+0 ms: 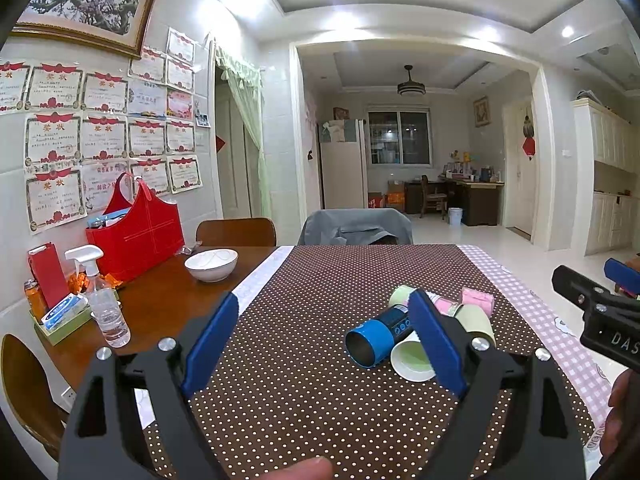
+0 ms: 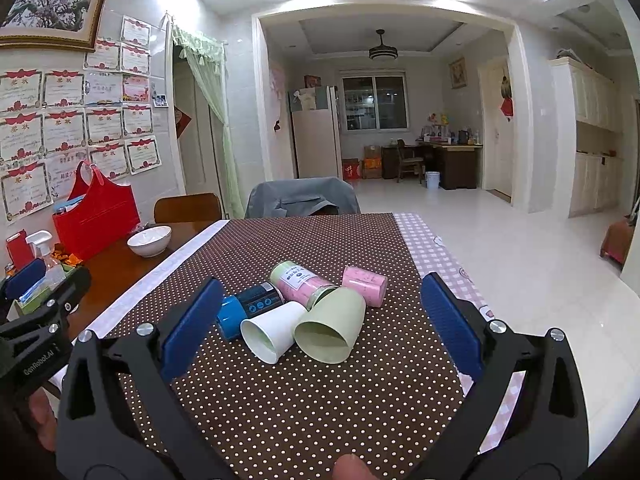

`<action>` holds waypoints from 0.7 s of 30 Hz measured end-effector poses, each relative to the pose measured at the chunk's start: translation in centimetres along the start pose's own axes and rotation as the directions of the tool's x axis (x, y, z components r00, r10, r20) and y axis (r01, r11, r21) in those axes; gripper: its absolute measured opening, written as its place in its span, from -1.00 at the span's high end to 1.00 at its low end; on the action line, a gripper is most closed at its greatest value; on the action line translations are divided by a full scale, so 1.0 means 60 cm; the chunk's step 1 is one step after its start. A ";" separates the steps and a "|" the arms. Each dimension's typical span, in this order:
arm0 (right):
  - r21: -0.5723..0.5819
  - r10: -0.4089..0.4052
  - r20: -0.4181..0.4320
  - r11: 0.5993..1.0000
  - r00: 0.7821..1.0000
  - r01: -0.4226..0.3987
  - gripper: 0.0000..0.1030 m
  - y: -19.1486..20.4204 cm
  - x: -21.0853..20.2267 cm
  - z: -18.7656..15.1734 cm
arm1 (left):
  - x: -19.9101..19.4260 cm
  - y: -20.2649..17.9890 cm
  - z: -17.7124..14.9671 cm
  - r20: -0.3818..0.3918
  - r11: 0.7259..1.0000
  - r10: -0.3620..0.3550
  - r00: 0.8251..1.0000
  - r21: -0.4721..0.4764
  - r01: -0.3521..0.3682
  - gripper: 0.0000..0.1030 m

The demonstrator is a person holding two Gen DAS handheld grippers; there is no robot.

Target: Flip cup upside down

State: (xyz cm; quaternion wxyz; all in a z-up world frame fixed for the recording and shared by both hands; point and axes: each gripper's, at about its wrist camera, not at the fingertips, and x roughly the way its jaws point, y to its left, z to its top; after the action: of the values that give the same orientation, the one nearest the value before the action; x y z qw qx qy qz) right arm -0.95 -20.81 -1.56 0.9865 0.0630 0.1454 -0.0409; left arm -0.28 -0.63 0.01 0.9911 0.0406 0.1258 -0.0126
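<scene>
Several cups lie on their sides in a cluster on the brown polka-dot cloth (image 2: 304, 392). A white paper cup (image 2: 272, 332) and a pale green cup (image 2: 332, 326) have their mouths toward me. A blue and black cup (image 2: 248, 308), a pink and green tube (image 2: 302, 282) and a small pink cup (image 2: 365, 285) lie behind them. In the left wrist view the blue cup (image 1: 380, 334) and white cup (image 1: 412, 358) lie by the right finger. My left gripper (image 1: 324, 338) is open and empty. My right gripper (image 2: 324, 320) is open and empty, just short of the cluster.
A white bowl (image 1: 211, 265), a red bag (image 1: 134, 232), a spray bottle (image 1: 104, 300) and a small box stand on the bare wood at the left. Chairs (image 1: 356, 228) stand at the far edge. A pink checked cloth (image 2: 436, 256) borders the right side.
</scene>
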 end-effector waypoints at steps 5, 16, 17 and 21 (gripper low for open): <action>-0.004 0.003 -0.001 1.000 1.000 -0.003 -0.89 0.000 -0.002 0.000 | 0.000 -0.001 -0.001 -0.001 1.000 -0.003 1.000 -0.002 0.003 -0.66; -0.009 0.007 -0.004 1.000 1.000 -0.007 -0.89 0.001 -0.001 0.003 | 0.001 -0.003 -0.002 -0.003 1.000 -0.003 1.000 -0.001 0.003 -0.66; -0.010 0.007 -0.004 1.000 1.000 -0.007 -0.89 0.001 -0.001 0.003 | 0.001 -0.002 -0.002 -0.003 1.000 -0.004 1.000 -0.001 0.004 -0.66; -0.012 0.011 -0.007 1.000 1.000 -0.011 -0.89 -0.001 0.000 0.002 | 0.005 -0.006 -0.004 -0.006 1.000 -0.007 1.000 0.003 0.007 -0.66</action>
State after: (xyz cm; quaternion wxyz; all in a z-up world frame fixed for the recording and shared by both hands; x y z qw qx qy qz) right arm -0.93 -20.88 -1.44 0.9865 0.0580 0.1489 -0.0346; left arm -0.09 -0.96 -0.33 0.9907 0.0417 0.1289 -0.0161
